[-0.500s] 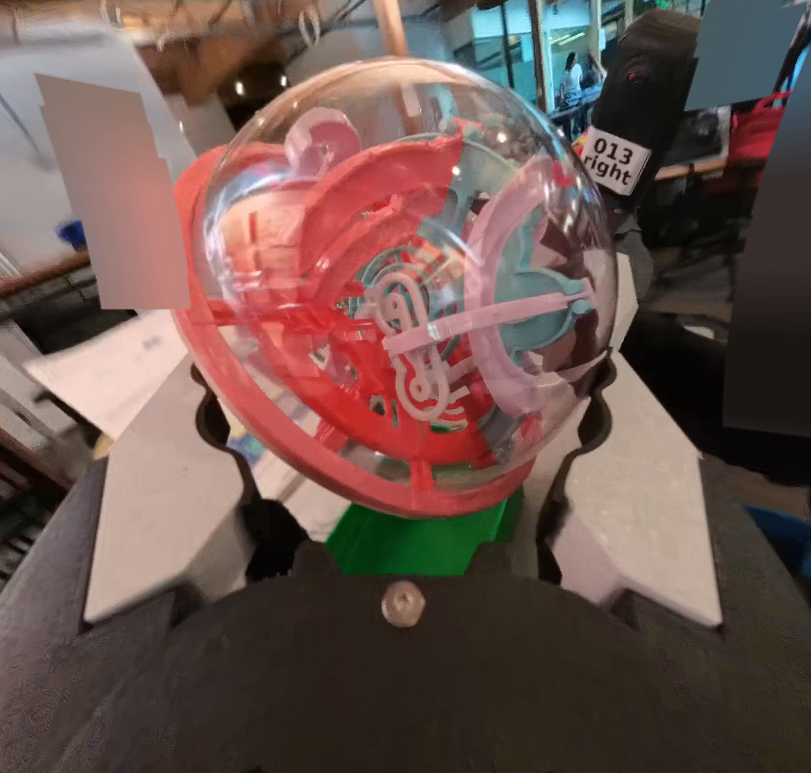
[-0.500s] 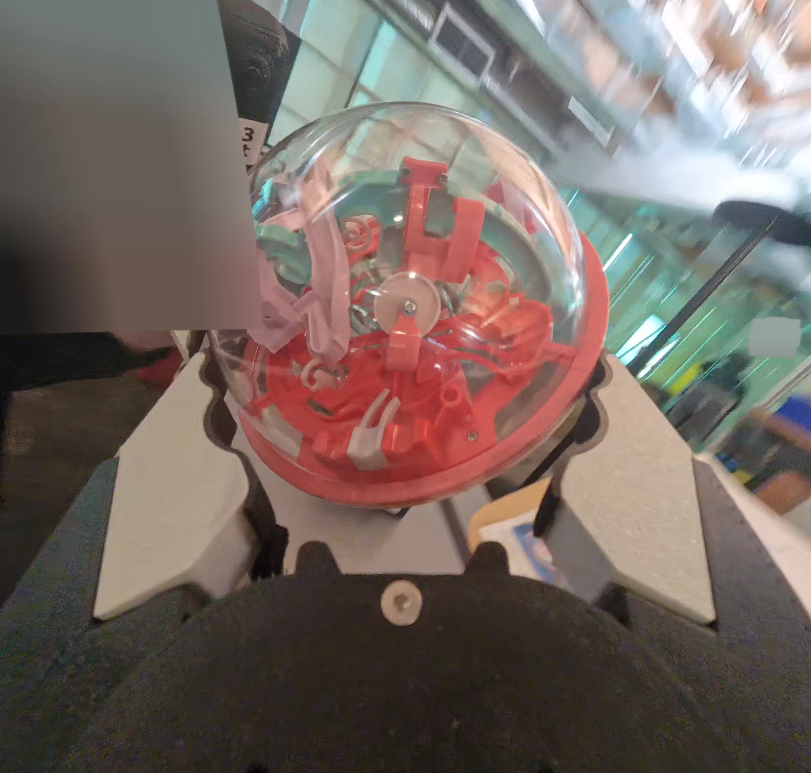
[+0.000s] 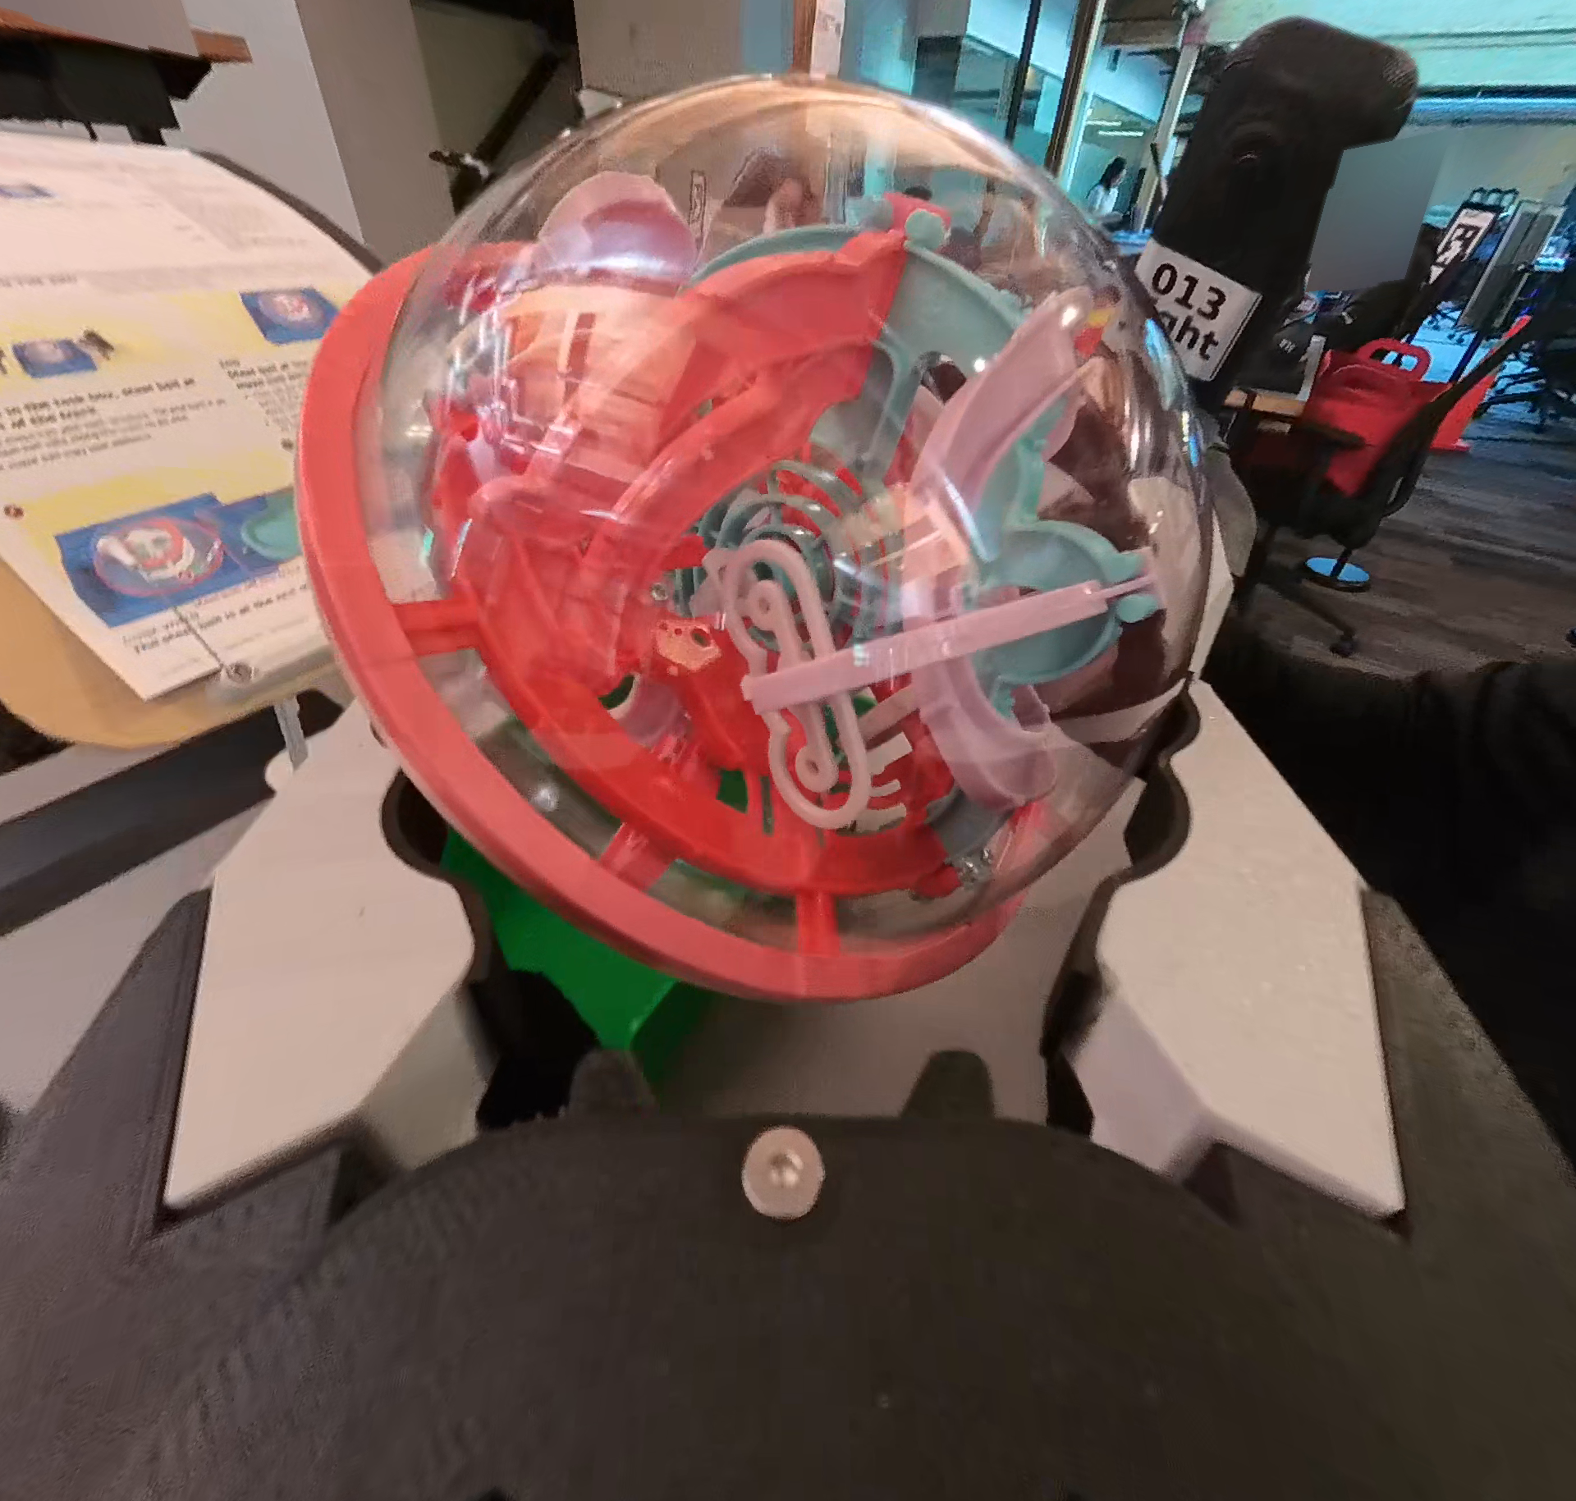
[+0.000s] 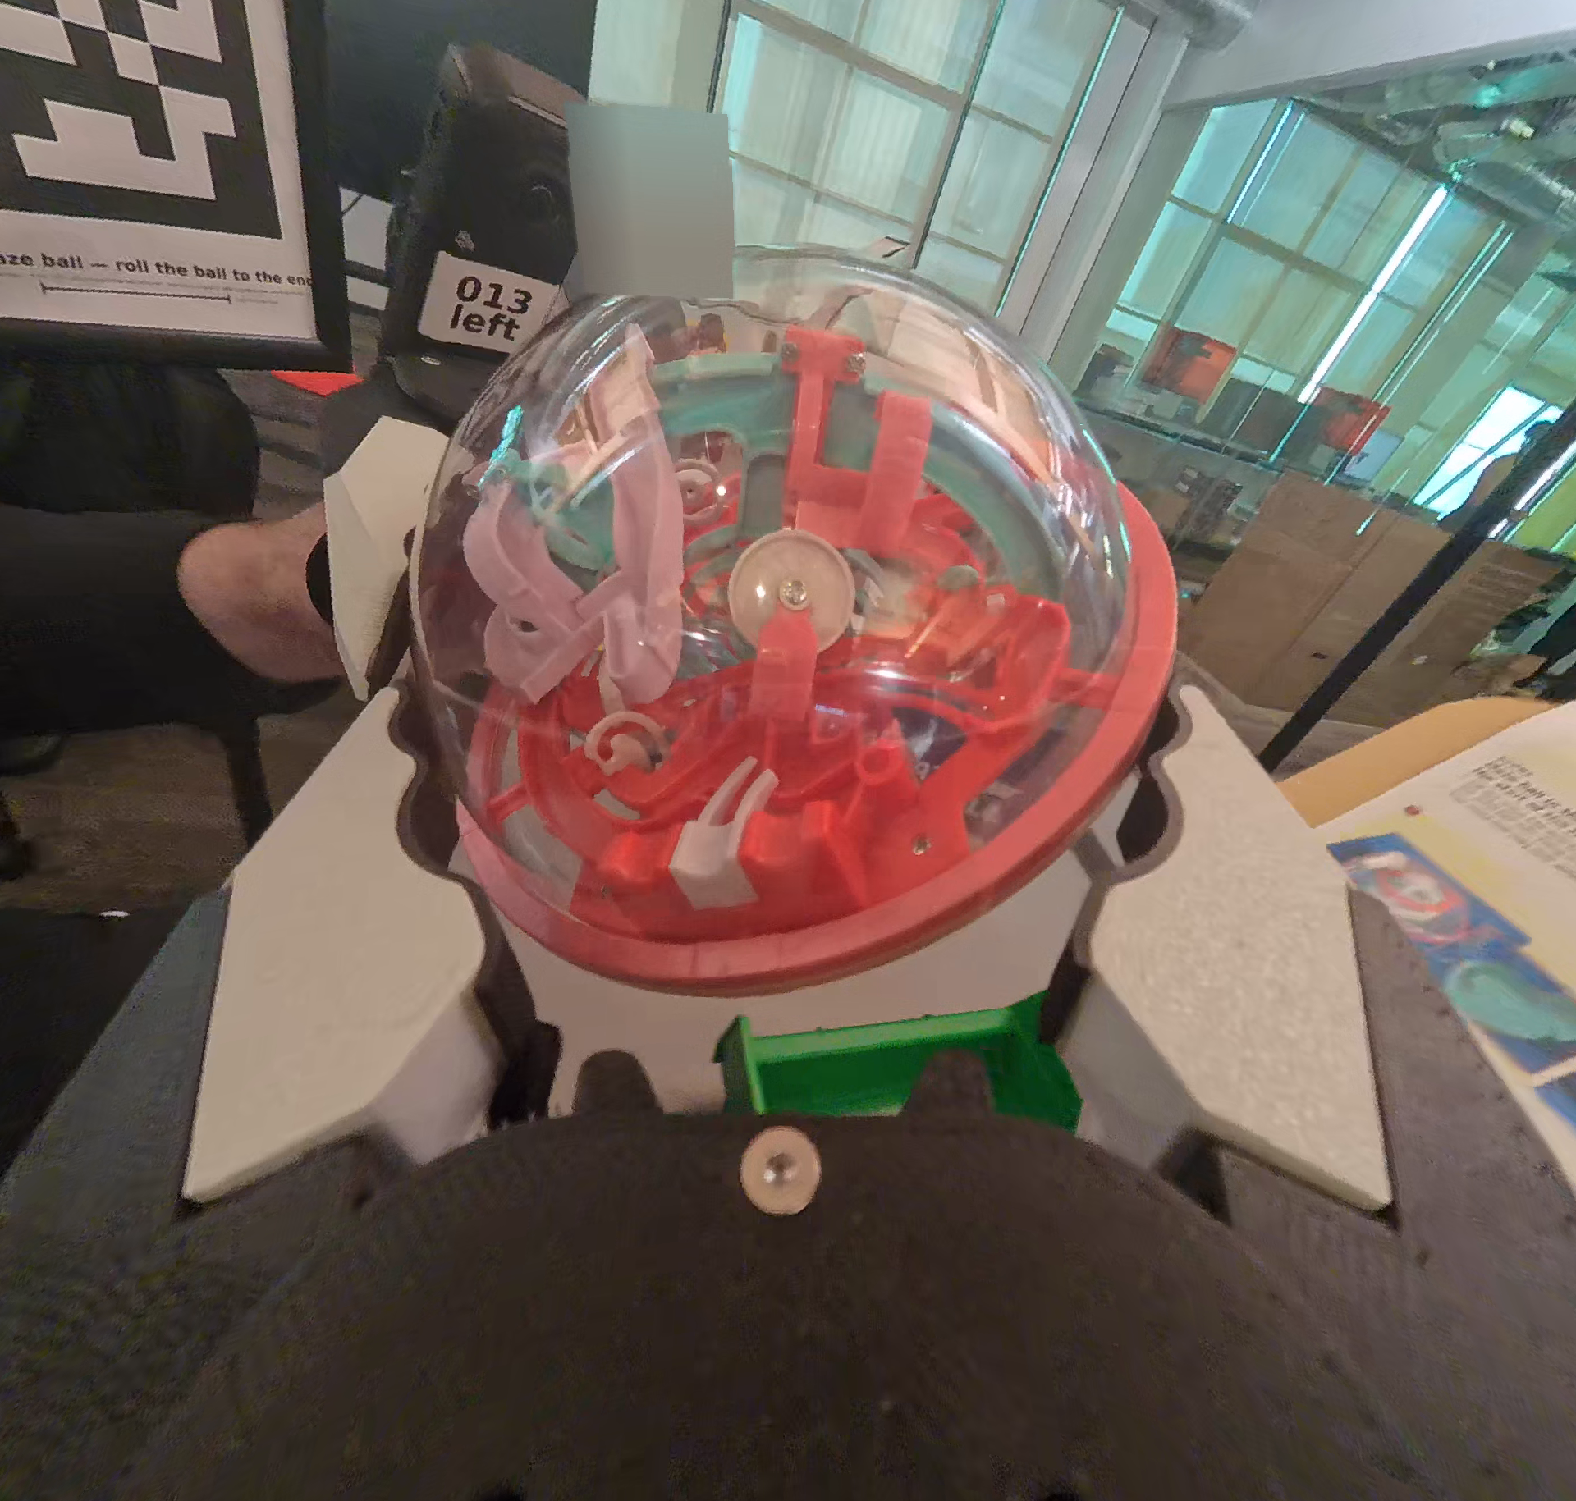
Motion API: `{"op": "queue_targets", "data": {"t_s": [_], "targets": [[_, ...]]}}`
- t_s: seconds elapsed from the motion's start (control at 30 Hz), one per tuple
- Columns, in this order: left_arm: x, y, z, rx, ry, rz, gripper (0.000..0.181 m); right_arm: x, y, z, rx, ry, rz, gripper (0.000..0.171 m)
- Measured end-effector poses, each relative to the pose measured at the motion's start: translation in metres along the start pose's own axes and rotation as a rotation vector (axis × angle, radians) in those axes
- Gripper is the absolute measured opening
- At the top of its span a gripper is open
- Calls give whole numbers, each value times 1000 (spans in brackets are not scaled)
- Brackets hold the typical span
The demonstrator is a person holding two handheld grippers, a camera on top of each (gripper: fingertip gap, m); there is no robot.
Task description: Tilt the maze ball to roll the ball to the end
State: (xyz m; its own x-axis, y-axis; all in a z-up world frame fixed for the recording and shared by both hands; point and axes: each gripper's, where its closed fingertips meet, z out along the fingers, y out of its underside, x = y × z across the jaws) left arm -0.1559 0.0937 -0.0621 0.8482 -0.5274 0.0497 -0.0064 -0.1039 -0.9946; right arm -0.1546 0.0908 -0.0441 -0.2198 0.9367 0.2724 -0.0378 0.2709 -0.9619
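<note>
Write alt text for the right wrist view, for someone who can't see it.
A clear maze ball with a red rim and red, teal and lilac tracks inside sits clamped between the right gripper's white fingers. The left gripper grips its far side; a green stand lies below, with a printed sheet at right.

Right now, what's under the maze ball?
A green block sits below the maze ball, between the right gripper fingers. Whether they touch can't be told; the sphere's red rim covers the gap.
</note>
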Motion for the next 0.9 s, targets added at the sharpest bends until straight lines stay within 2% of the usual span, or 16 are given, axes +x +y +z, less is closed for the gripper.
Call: {"op": "queue_targets", "data": {"t_s": [0.13, 0.33, 0.43, 0.67, 0.73, 0.8, 0.9], "targets": [[0, 33, -26, -81, -7, -58, 159, -28, 27, 19, -45, -11, 90, 156], [-2, 120, -63, -235, -51, -129, 158, -77, 100, 48, -173, -76, 166, 157], [-4, 160, -72, -294, -63, -170, 158, -94, 139, 56, -264, -106, 206, 157], [-13, 251, -79, -552, -30, -222, 159, -118, 227, 62, -487, -142, 293, 156], [-18, 266, -81, -599, -21, -233, 160, -122, 243, 64, -523, -157, 348, 157], [-24, 260, -80, -546, -12, -235, 158, -122, 246, 65, -537, -176, 372, 154], [-28, 260, -85, -561, 18, -216, 159, -123, 245, 62, -563, -246, 407, 149]]}}
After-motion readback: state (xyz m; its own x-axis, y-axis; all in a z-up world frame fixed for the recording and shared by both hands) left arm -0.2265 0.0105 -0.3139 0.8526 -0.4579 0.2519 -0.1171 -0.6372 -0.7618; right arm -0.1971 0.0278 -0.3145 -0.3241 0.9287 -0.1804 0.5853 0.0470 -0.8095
